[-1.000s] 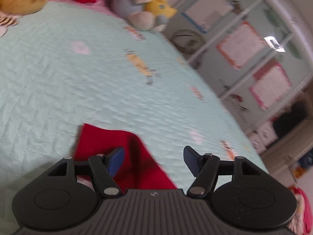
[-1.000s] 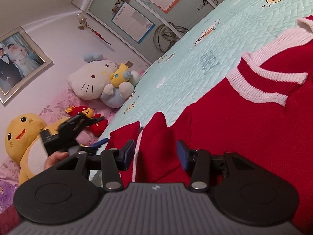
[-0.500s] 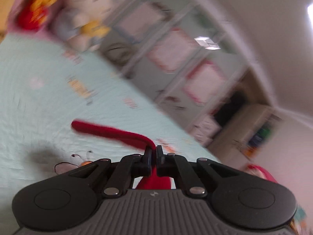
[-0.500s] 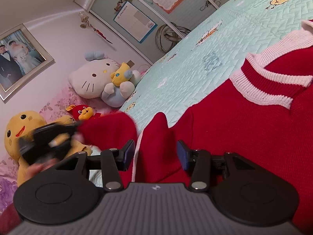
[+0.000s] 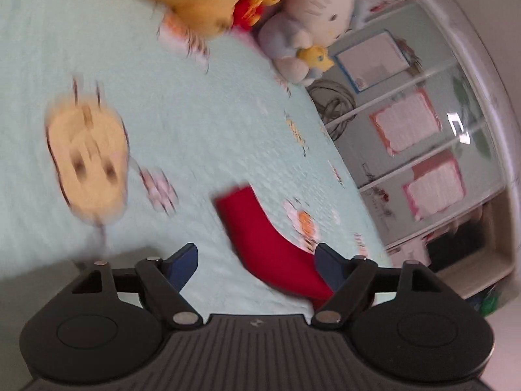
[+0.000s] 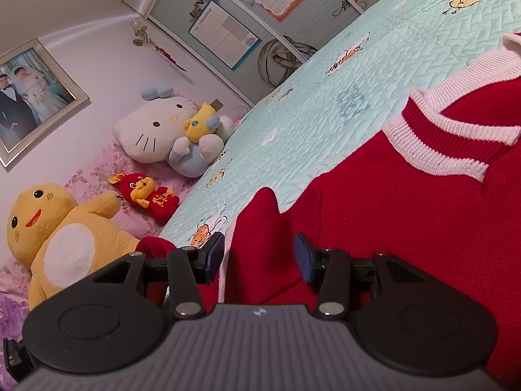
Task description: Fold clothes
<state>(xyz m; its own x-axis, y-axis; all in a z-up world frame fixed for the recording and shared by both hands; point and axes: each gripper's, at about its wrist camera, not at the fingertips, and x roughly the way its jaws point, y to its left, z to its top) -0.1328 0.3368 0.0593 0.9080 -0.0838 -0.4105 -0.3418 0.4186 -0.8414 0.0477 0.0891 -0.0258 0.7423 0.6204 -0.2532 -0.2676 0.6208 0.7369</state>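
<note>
red sleeve (image 5: 260,238) dropped flat from left gripper (image 5: 257,260), jaws just opening.

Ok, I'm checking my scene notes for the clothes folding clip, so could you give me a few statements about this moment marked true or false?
1. The red knitted sweater with white ribbed trim lies on the pale green quilted bedspread. True.
2. The left gripper is clamped shut on the red sleeve. False: its jaws have just been opening, and the sleeve lies loose on the bedspread.
3. A fold of red fabric stands between the right gripper fingers. True.
4. The white cat plush toy sits on the sweater. False: it sits far off by the wall, beside the big yellow plush toy.
</note>
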